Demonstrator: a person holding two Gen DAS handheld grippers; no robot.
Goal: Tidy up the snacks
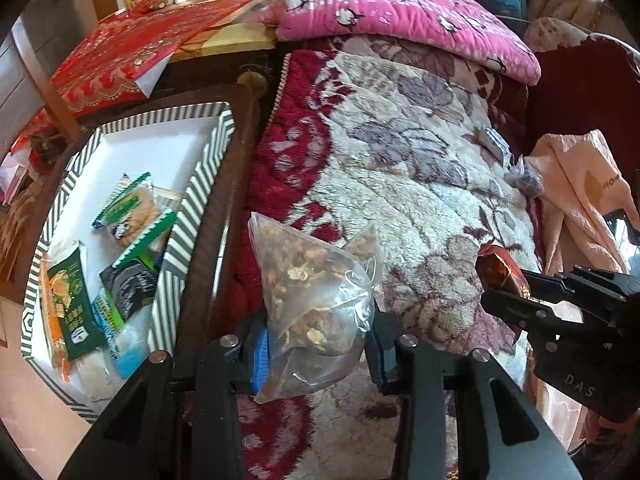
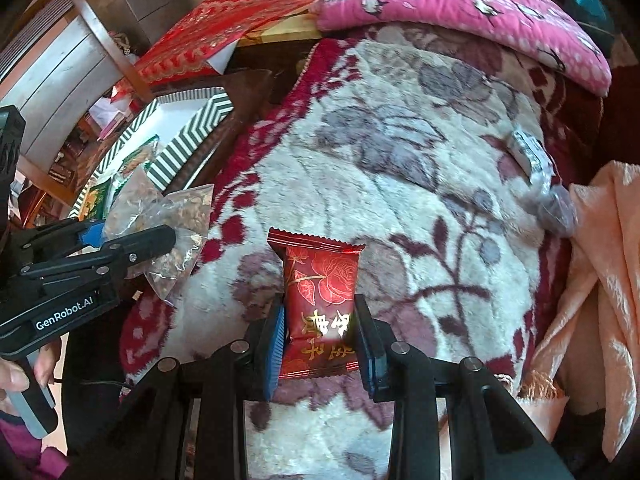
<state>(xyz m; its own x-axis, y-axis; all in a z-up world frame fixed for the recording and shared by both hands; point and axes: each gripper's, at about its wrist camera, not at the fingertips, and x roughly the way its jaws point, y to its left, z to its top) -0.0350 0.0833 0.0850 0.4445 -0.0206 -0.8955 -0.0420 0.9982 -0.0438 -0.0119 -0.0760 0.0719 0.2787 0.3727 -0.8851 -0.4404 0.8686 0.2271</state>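
Box point(image 1: 192, 196) on dark tray point(image 1: 236, 184), left of blanket point(image 1: 420, 184). Several snack packets point(image 1: 132, 216) inside box. Pillow point(image 1: 400, 12) on blanket's far end. Small wrapped snack point(image 1: 494, 142) on blanket, far right, near cloth point(image 1: 580, 200). Left gripper point(image 1: 316, 344) holds nut bag point(image 1: 316, 300) over blanket's left edge; right gripper point(image 2: 322, 344) holds wrapped snack packet point(image 2: 320, 300) to its right, above blanket.

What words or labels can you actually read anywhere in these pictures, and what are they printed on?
"GenRobot.AI": white label on the left gripper body.
"DAS": raised letters on the right gripper body.
Gold Chinese characters on the red rose packet: upside down and glare-struck, not readable.
Print on the green snack packets in the striped box: too small to read.
Orange logo on the peach cloth: cut off and blurred.
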